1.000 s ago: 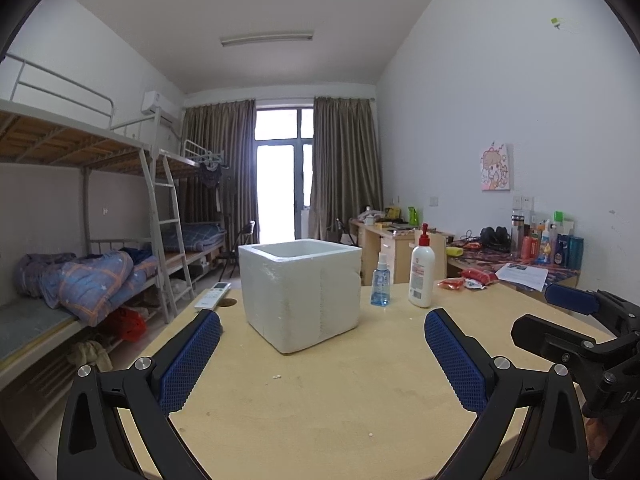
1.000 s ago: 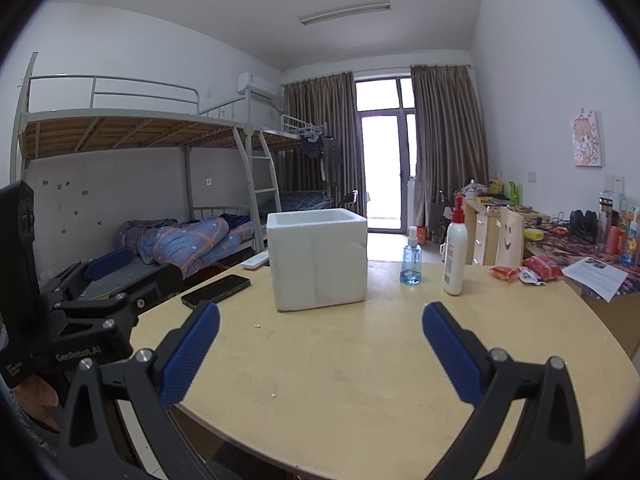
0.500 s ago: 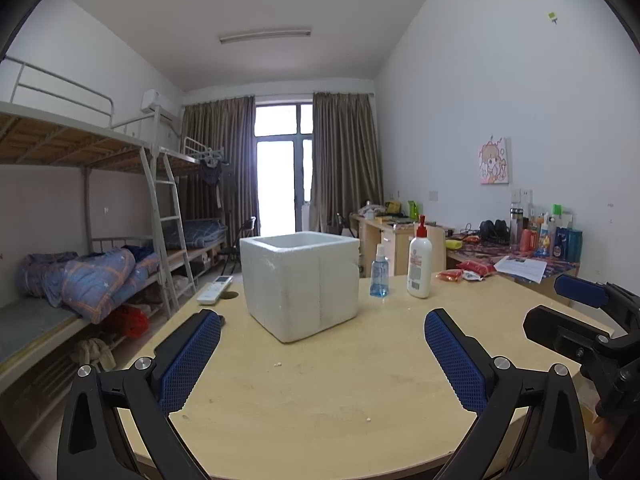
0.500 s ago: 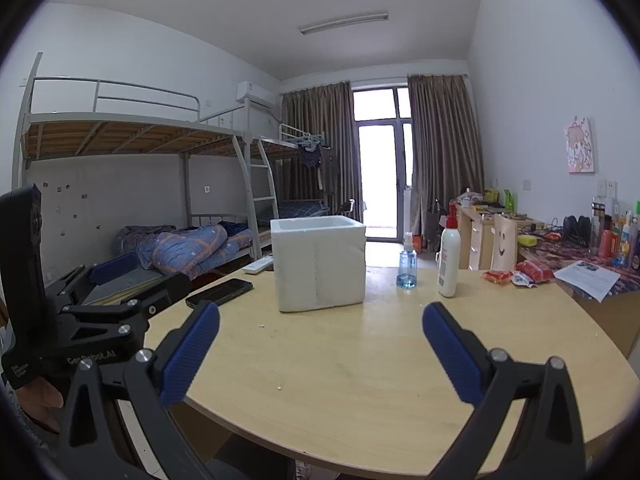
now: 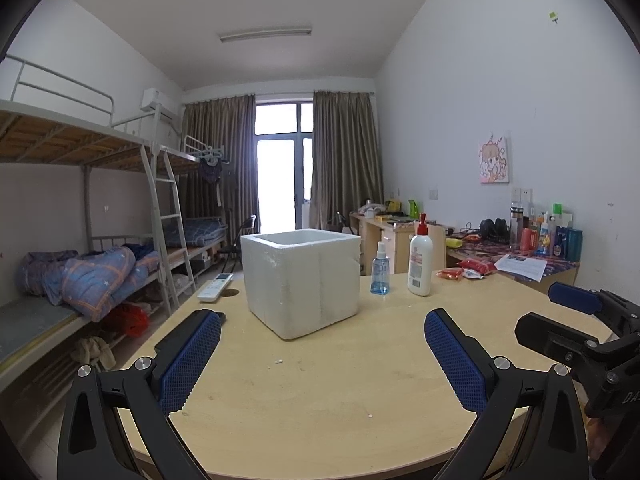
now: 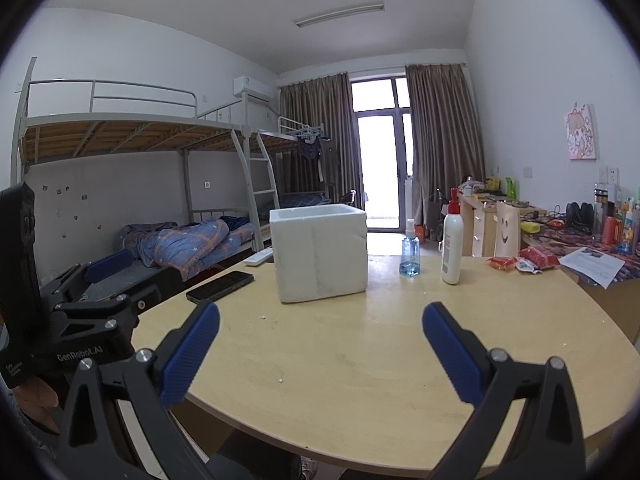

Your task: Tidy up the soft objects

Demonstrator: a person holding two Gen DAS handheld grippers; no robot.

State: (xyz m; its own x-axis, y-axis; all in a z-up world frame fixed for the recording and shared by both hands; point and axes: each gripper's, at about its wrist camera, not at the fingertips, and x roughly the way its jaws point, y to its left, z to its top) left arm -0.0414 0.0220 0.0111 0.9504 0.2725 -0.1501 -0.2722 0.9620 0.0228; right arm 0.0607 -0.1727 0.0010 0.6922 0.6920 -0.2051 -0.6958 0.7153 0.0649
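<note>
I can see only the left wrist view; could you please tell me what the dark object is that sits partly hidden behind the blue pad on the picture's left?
Observer: The right wrist view shows it whole. It is a black phone lying flat on the table, left of the foam box and apart from it.
Operator: Thank you. I see only one blue pad of the right gripper; is it open?
Observer: Yes. The right gripper is wide open, with only bare tabletop between its pads.
</note>
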